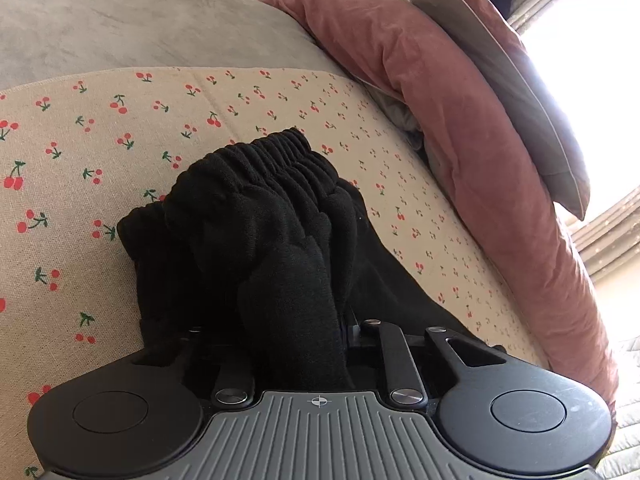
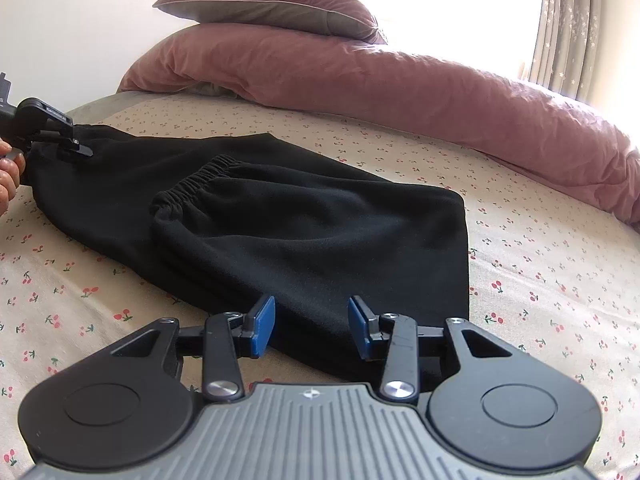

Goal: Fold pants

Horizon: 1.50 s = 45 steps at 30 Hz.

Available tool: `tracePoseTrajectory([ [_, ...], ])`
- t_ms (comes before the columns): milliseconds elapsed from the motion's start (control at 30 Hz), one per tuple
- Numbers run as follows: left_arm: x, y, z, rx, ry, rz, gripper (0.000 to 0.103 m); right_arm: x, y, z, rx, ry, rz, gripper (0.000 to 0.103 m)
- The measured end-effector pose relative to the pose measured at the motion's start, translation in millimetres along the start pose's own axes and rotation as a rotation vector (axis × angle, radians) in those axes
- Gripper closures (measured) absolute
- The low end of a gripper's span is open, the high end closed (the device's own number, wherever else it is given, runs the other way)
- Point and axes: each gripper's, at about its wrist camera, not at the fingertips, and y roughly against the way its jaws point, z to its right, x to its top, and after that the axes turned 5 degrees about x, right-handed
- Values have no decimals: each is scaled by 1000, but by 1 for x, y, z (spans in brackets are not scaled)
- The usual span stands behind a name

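The pants (image 2: 304,216) are gripped at their far-left end by the left gripper (image 2: 80,148). The right gripper (image 2: 311,326), part-open and empty, is held over their near edge on the bed (image 2: 560,280).

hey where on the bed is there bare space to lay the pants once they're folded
Bare sheet lies right of the pants, up to the pink duvet, and to their near left. The far edge is crowded with duvet and pillow. The left gripper pinches the pants' left end.
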Motion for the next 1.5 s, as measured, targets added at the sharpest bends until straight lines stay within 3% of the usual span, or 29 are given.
tracePoseTrajectory([
  [133,2,10,0,-18,26,29,95,1,0,2,-2,-10,3,66],
  [267,-1,22,14,-23,-52,87,96,2,0,6,-8,-30,10,66],
  [367,-2,34,23,-71,-62,120,96,2,0,8,-14,-44,9,66],
  [700,-33,98,98,-244,-277,259,97,4,-3,31,5,-208,37,66],
  [800,-50,110,126,-286,-366,308,97,0,-17,37,28,-260,-8,66],
  [833,-55,113,132,-308,-379,312,97,-3,-26,38,32,-274,-42,65],
  [1000,-75,116,163,-391,-424,298,97,-2,-31,28,-3,-220,-43,64],
  [1333,-106,108,208,-437,-556,282,97,-2,-5,94,72,-559,-2,60],
  [1500,-136,104,233,-448,-650,261,97,-6,2,109,88,-650,0,60],
])
